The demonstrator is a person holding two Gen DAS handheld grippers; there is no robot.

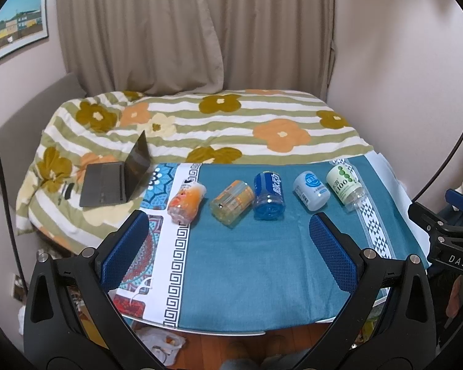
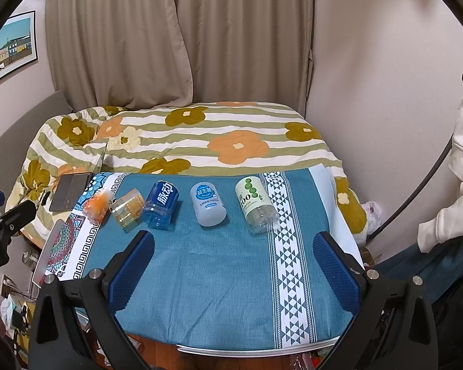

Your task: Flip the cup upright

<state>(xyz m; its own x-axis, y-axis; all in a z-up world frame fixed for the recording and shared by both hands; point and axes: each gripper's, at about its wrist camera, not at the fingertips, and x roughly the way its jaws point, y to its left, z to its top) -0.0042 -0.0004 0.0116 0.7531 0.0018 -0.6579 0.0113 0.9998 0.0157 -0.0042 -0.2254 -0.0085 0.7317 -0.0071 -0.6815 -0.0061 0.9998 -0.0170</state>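
Along the far edge of the surface [image 1: 262, 277], on its teal cloth [image 2: 216, 277], five cups lie on their sides in a row. Nearest the far left corner is the orange cup [image 1: 185, 199], then the yellow cup [image 1: 232, 201], with the blue cup [image 1: 269, 195] just beside it. The white cup [image 2: 207, 204] lies apart from these, and the green cup [image 2: 256, 205] is closest to the far right corner, touching the cloth's white triangle-patterned band. Each shows its open mouth turned toward the near edge.

Both claws hover over the near edge, well apart from the cups. The left claw [image 1: 230, 248] is spread wide, with nothing between its blue pads [image 1: 125, 246]. The right claw [image 2: 234, 269] is likewise spread wide and holds nothing.

Beyond the far edge, a flowered quilt [image 1: 219, 129] covers a bed, with an open laptop [image 1: 114, 178] resting on it near the surface's far left corner. Beige curtains [image 2: 176, 37] hang behind.
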